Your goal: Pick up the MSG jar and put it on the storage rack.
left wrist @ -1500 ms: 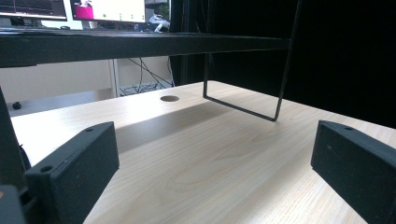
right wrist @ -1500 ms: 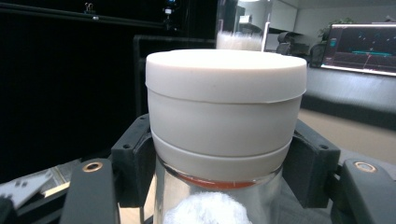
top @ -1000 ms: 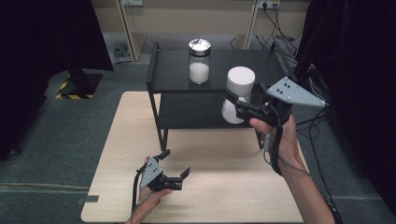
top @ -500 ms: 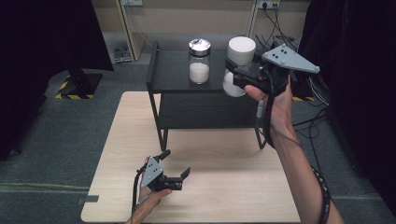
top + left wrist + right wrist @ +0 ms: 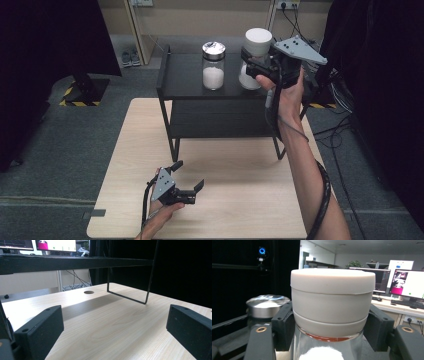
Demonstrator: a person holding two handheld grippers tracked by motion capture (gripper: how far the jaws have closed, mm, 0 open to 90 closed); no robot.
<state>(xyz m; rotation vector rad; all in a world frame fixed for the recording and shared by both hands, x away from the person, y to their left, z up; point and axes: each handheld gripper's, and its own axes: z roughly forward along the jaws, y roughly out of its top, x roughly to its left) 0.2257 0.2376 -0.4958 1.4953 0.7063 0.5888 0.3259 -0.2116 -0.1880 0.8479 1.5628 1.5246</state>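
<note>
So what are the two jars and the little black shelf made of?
Both jars look like clear glass, since the white powder shows through. The jar in the right tongs has a matte white lid, likely plastic. The other jar has a shiny lid, probably metal. The shelf looks like black-painted metal with thin legs.

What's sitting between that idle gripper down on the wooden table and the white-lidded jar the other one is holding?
Bare tabletop, then the black shelf rack. The high view shows it, from the left gripper to the white-lidded jar in the right gripper.

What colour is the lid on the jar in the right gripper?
White lid; it shows best in the right gripper view.
</note>
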